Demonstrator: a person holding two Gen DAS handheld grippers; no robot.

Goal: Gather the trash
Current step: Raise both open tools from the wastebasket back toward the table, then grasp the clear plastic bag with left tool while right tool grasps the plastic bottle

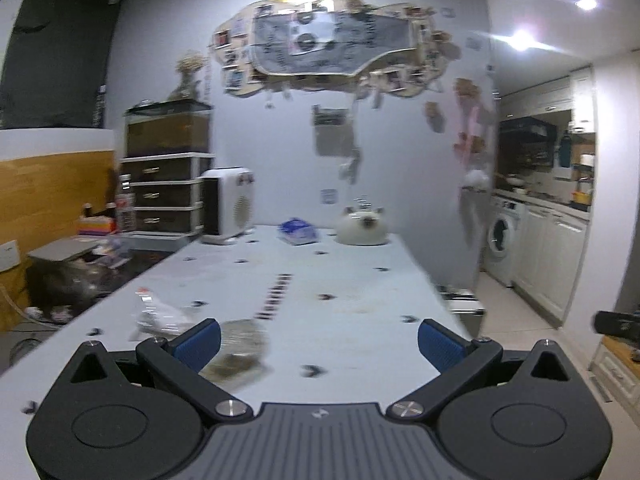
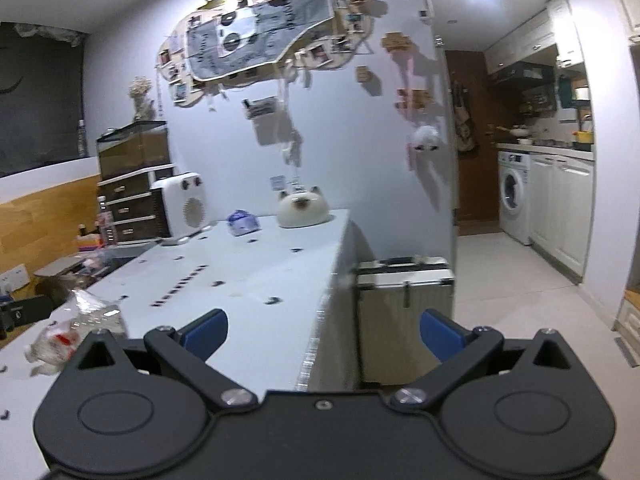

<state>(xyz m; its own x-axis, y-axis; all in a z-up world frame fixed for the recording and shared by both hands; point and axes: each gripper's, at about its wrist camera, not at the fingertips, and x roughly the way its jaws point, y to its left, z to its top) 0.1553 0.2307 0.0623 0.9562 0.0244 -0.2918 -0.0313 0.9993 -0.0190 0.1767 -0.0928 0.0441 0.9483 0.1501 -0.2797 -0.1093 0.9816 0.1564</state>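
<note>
**Both grippers spread wide above a littered table**

Left gripper (image 1: 319, 344): blue pads far apart, nothing between them. Right gripper (image 2: 323, 334): likewise splayed, holding nothing.

Lower left of the left wrist view: a crumpled clear wrapper (image 1: 157, 315) lying on the pale table (image 1: 360, 280), and just beside it a flat packet with brownish contents (image 1: 236, 354), partly hidden behind the left pad. Far end of the table, mid-frame: a white heater (image 1: 229, 205), a blue-and-clear bag (image 1: 298, 231) and a cat-faced white container (image 1: 363, 226), well apart from the trash.

Seen only from the right wrist, lower left: a wrapper with red print (image 2: 54, 340) beside a clear crumpled bag (image 2: 98, 312); right of centre, a metal-edged case (image 2: 404, 312) on the floor, close against the table's side.

Table covering pale, dotted with small dark marks. Behind it a grey wall with a photo collage (image 1: 320, 40); drawers (image 1: 166, 196) at left; kitchen with a washing machine (image 2: 514, 196) at right. Both views blurred.
</note>
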